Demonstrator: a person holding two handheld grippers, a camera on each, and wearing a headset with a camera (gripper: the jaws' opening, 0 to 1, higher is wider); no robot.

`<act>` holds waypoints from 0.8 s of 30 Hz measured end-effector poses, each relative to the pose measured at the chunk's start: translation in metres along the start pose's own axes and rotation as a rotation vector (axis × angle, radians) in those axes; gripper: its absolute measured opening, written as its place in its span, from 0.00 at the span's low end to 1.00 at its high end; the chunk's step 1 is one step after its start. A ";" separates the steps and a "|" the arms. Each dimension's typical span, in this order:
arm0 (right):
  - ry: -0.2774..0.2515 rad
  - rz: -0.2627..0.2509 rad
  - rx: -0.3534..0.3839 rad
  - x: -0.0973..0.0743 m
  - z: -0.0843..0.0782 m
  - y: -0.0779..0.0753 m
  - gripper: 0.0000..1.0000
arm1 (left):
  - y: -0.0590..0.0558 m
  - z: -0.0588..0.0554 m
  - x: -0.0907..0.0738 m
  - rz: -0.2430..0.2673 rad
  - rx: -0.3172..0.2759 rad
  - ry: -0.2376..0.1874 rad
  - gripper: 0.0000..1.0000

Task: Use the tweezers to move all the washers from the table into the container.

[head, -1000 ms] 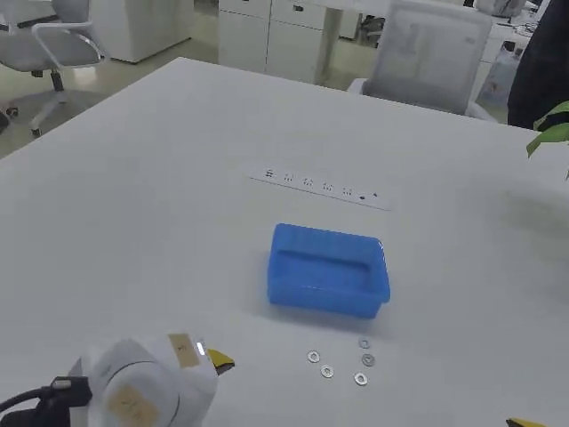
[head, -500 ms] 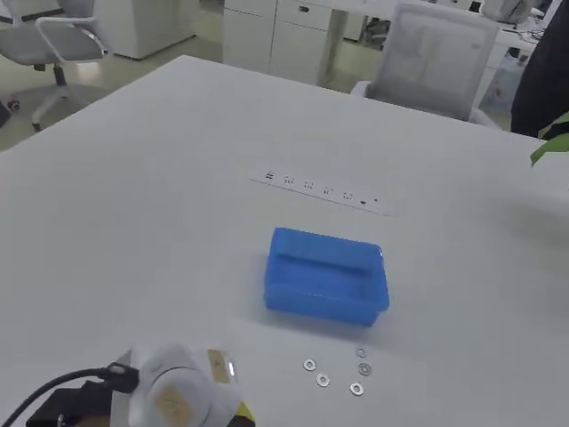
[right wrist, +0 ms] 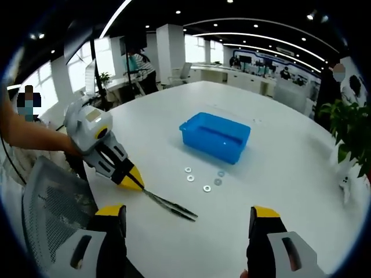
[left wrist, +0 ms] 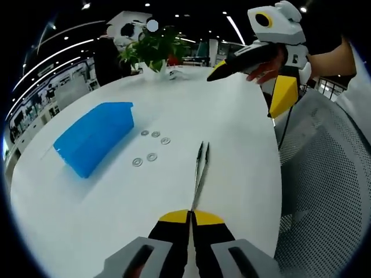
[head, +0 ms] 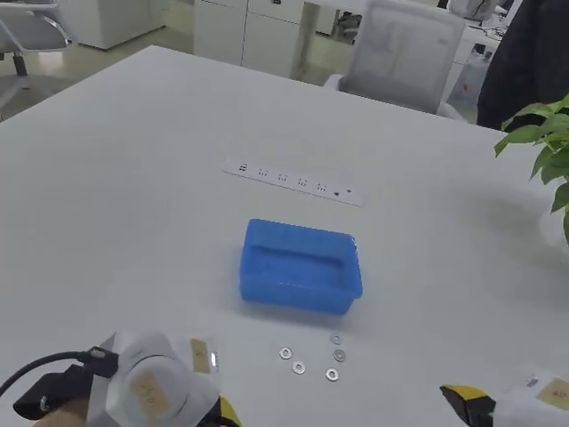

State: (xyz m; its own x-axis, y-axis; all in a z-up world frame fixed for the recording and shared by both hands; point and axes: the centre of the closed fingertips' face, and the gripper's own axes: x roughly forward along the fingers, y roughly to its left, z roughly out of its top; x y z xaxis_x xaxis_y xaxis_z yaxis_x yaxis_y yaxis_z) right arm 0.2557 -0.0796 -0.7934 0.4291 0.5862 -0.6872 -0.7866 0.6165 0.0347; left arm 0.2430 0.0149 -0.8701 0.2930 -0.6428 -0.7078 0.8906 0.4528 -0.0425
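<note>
Blue container [head: 300,267] sits mid-frame and looks empty. Five washers [head: 299,366] lie just below it, none shifted vs a sec ago, so it's the head cam that swung. Right gripper [head: 467,402] now pokes in at lower right, jaws wide apart, nothing held. Left gripper [left wrist: 190,217] is clamped on tweezers [left wrist: 200,171]. Tips are short of the washers, which lie up-left of them. Pick not begun.
</note>
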 end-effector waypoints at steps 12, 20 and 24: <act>0.105 0.229 -0.301 0.038 0.005 0.045 0.41 | -0.020 0.051 -0.042 0.009 0.056 -0.088 0.00; 0.130 0.298 -0.391 0.050 0.004 0.057 0.22 | -0.032 0.077 -0.057 0.008 0.072 -0.135 0.00; 0.164 0.320 -0.451 0.054 -0.007 0.062 0.09 | -0.034 0.088 -0.062 0.012 0.083 -0.159 0.00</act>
State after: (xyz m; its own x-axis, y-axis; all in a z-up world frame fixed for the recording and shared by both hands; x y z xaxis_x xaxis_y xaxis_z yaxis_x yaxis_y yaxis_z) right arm 0.2272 -0.0134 -0.8331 0.0922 0.5953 -0.7982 -0.9929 0.1154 -0.0287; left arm 0.2252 -0.0148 -0.7623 0.3488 -0.7302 -0.5875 0.9107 0.4122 0.0282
